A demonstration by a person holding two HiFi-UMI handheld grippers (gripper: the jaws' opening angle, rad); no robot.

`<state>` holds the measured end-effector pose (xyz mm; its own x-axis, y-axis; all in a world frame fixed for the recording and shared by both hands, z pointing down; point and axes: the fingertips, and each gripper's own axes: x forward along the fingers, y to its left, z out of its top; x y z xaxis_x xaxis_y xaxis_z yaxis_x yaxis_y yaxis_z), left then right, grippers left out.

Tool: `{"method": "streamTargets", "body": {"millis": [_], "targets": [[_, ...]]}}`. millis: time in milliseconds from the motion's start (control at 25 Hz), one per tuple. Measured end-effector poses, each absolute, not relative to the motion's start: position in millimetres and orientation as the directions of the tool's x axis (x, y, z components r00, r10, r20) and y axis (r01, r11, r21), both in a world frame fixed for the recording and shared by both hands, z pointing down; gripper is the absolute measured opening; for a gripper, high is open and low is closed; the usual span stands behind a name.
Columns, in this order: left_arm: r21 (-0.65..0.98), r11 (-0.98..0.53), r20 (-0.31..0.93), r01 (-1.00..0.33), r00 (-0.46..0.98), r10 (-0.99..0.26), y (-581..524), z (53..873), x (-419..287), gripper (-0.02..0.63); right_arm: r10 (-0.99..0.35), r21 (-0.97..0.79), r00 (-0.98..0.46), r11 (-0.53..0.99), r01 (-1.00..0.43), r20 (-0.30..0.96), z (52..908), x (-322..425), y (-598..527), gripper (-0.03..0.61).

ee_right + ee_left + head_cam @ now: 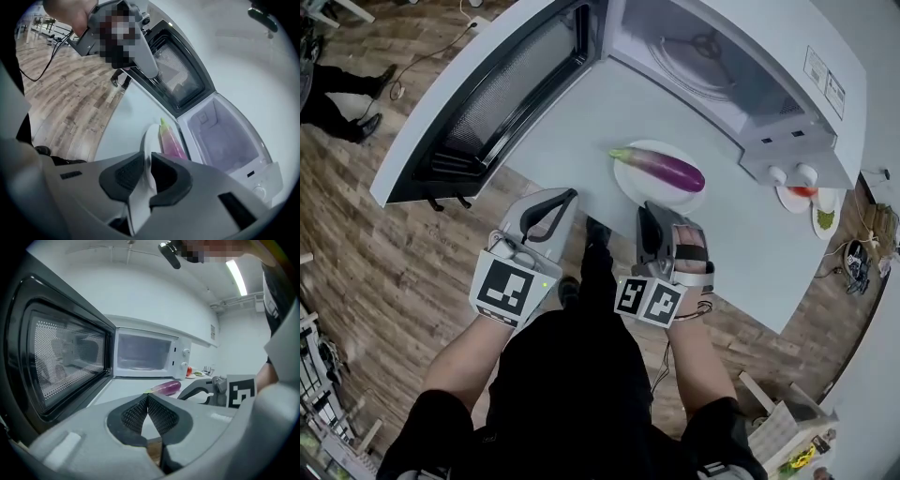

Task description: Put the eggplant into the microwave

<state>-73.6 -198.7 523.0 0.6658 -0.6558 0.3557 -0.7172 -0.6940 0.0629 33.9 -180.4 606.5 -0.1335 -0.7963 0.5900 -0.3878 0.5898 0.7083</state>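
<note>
The right gripper (149, 157) clamps the near rim of a white plate (630, 178) bearing the purple eggplant (664, 169), near the counter's (581, 131) front edge before the open microwave (741, 56). The left gripper (561, 199), jaws pressed together on nothing, hangs beside the swung-out door (487, 94).

White worktop (572, 131), wood-plank floor (384, 272) round it. Far R end of worktop: small plate w/ sth red (799, 193), just beside it small plate w/ greens (825, 218). Thin cable (431, 56) on floor top L, nr dark shoes (382, 80).
</note>
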Motion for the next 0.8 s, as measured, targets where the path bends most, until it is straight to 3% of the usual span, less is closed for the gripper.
{"method": "streamTargets", "body": {"millis": [200, 280, 400, 800], "targets": [[0.063, -0.699, 0.358, -0.712, 0.67, -0.651, -202, 523, -70, 0.009, -0.792, 0.708, -0.106, 0.589, -0.39, 0.601, 604, 45, -183, 0.104], [0.055, -0.703, 0.357, -0.709, 0.672, -0.649, -202, 522, -68, 0.009, -0.799, 0.732, -0.09, 0.585, -0.349, 0.595, 606, 49, -185, 0.101], [0.057, -0.701, 0.36, -0.711, 0.669, -0.65, -202, 522, -68, 0.009, -0.814, 0.776, -0.059, 0.571, -0.268, 0.578, 612, 53, -188, 0.034], [0.03, -0.71, 0.368, -0.703, 0.669, -0.646, -193, 521, -65, 0.009, -0.868, 0.844, -0.039, 0.491, -0.217, 0.495, 608, 56, -189, 0.031]]}}
